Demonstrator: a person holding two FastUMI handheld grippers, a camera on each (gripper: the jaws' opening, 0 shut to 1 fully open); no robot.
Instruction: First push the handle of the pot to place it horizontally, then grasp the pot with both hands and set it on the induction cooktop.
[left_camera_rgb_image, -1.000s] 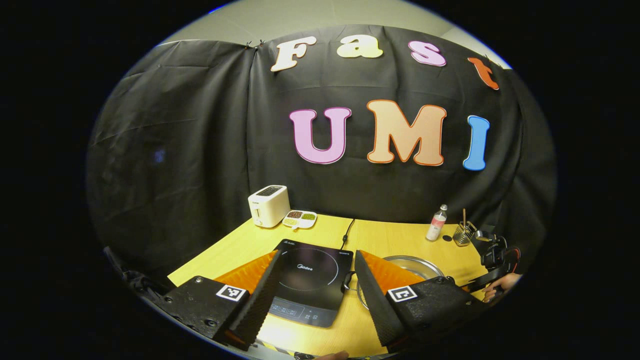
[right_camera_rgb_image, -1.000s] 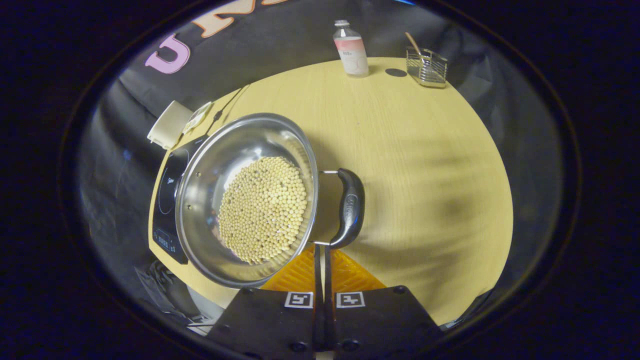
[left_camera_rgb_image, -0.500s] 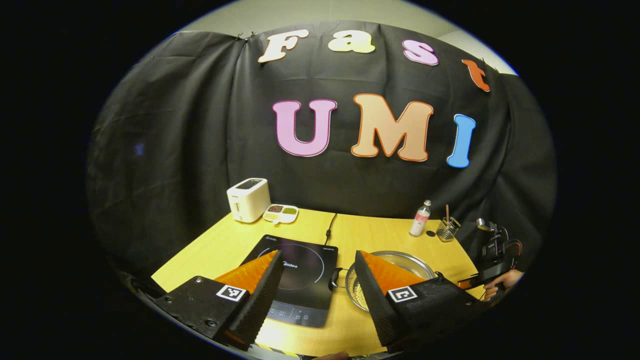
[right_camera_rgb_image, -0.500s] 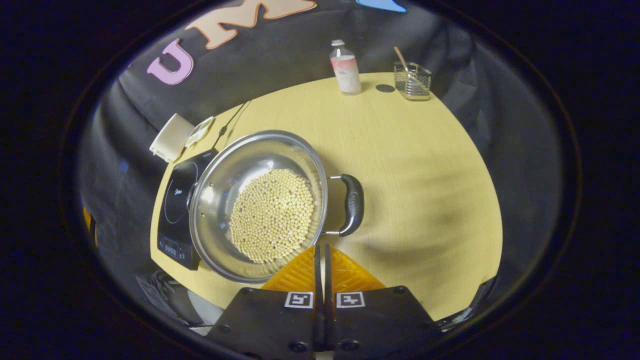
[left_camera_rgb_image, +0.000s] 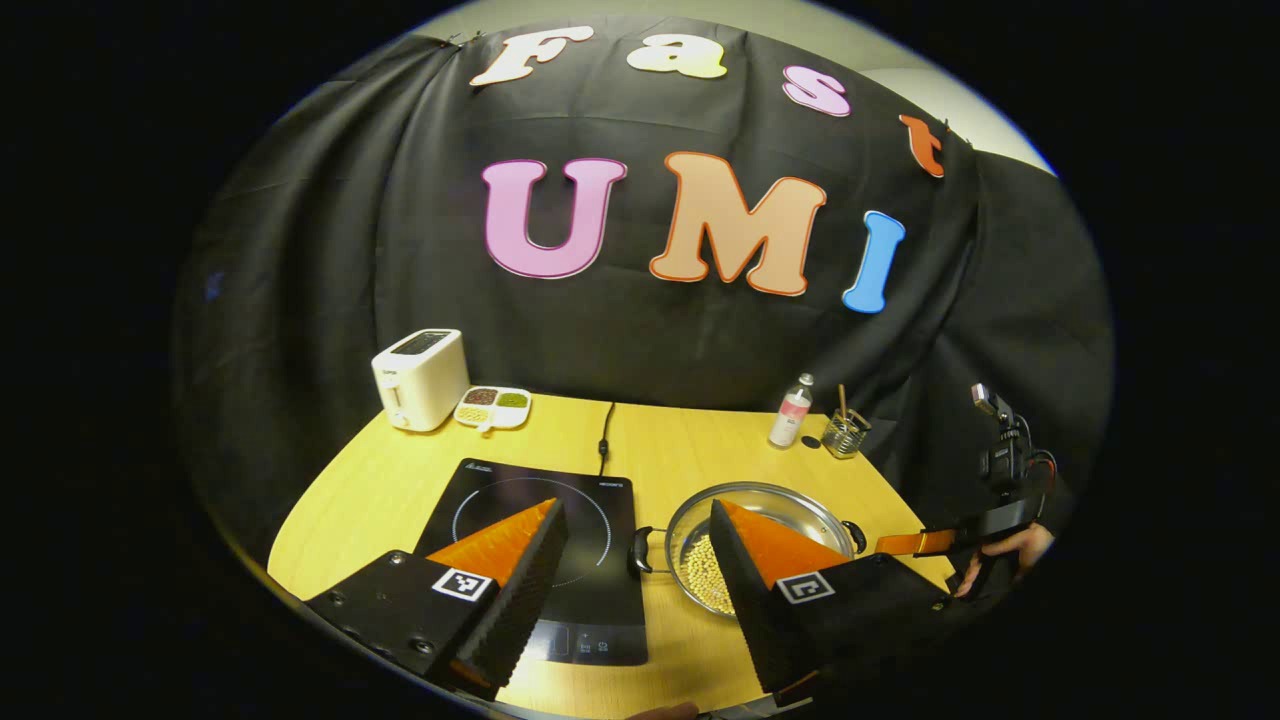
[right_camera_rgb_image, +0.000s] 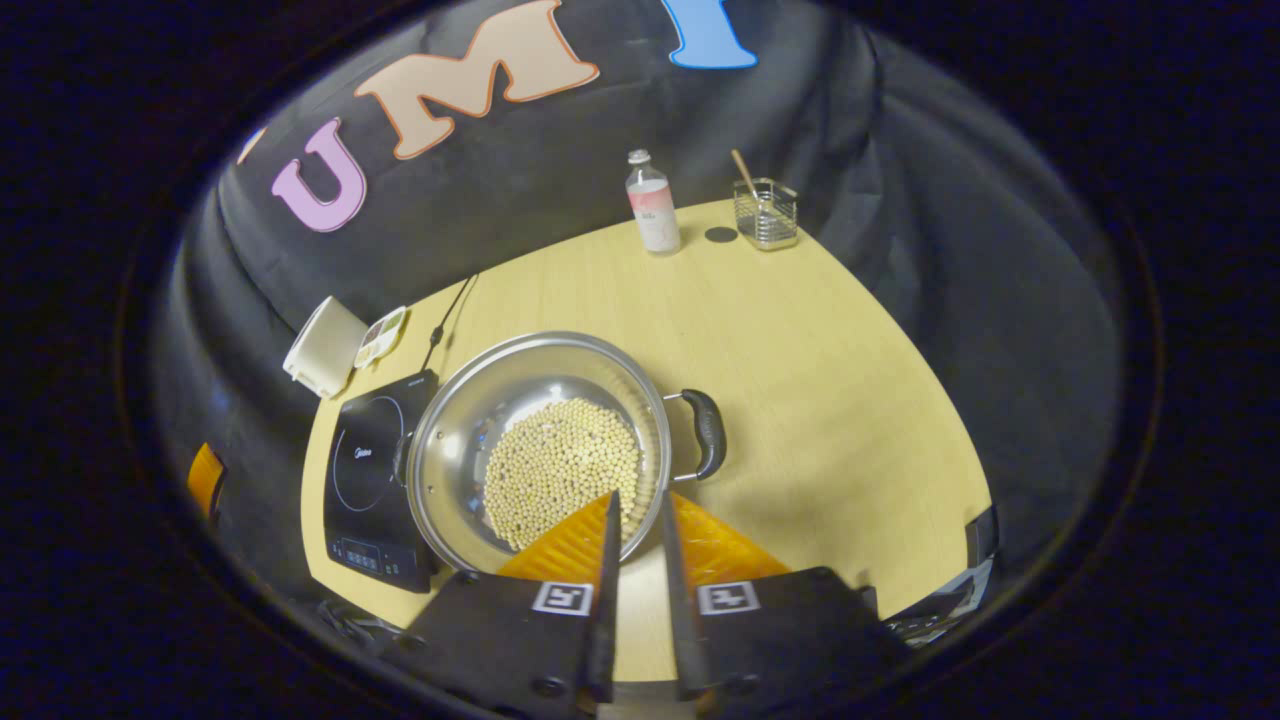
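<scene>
A steel pot (right_camera_rgb_image: 470, 420) of pale beans stands on the yellow table, just right of the black induction cooktop (right_camera_rgb_image: 365, 480). Its black handles point sideways, one (right_camera_rgb_image: 705, 432) to the right and one (right_camera_rgb_image: 400, 460) toward the cooktop. My right gripper (right_camera_rgb_image: 638, 497) hovers above the pot's near rim, fingers a small gap apart and holding nothing. In the left gripper view, my left gripper (left_camera_rgb_image: 635, 510) is wide open over the near table, between cooktop (left_camera_rgb_image: 600, 500) and pot (left_camera_rgb_image: 780, 497). The right gripper (left_camera_rgb_image: 940, 543) and the hand holding it show right of the pot.
A white toaster (left_camera_rgb_image: 420, 378) and a divided dish (left_camera_rgb_image: 492, 407) stand at the back left. A bottle (left_camera_rgb_image: 791, 411) and a wire holder (left_camera_rgb_image: 845, 435) stand at the back right. The cooktop's cord (left_camera_rgb_image: 603, 440) runs to the back wall.
My right gripper has drawn back and up from the pot's right handle, and its fingers have parted slightly. The left gripper has also risen and pulled back, staying open.
</scene>
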